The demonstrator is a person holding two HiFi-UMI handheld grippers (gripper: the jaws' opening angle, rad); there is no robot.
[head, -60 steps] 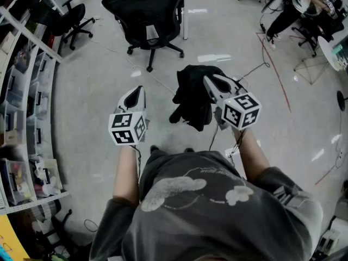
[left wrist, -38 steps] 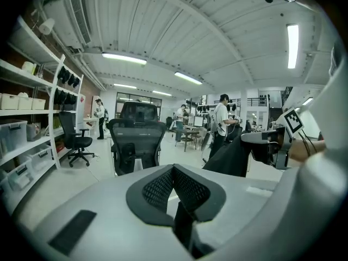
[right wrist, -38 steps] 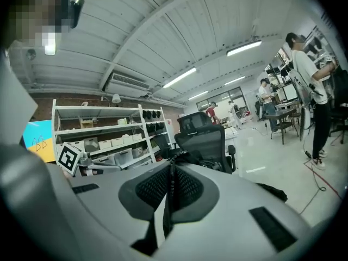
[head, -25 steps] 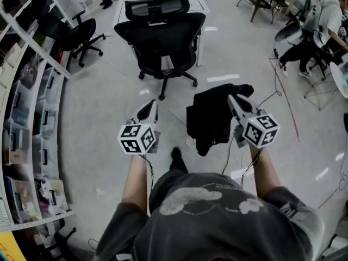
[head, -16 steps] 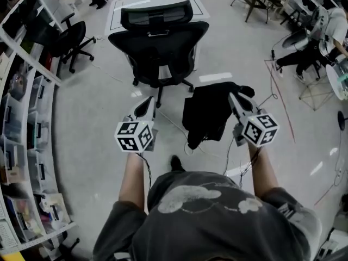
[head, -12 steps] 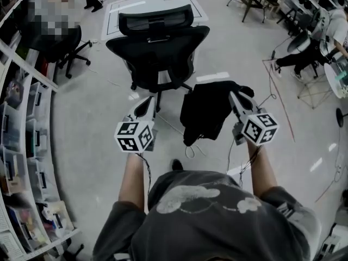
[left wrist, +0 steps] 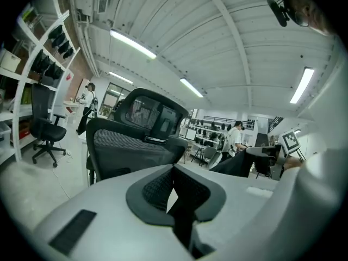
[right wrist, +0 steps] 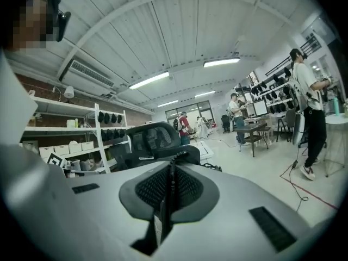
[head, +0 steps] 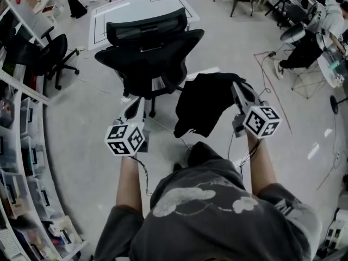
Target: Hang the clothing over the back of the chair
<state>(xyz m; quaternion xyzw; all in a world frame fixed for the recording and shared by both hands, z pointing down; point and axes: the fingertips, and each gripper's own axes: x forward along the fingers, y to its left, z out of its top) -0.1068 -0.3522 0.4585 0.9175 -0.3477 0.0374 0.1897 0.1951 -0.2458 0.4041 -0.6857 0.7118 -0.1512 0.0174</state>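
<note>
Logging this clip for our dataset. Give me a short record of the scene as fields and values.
clothing: black garment, dangling
right gripper: fingers shut on the garment
left gripper: fingers together, empty
chair: black office chair ahead, its back bare
task: garment not yet hung

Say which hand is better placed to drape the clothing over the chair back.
Right. The right tool is shut on the black clothing, which hangs just right of the chair back. The left tool holds nothing, so it could probably only help spread the fabric.
</note>
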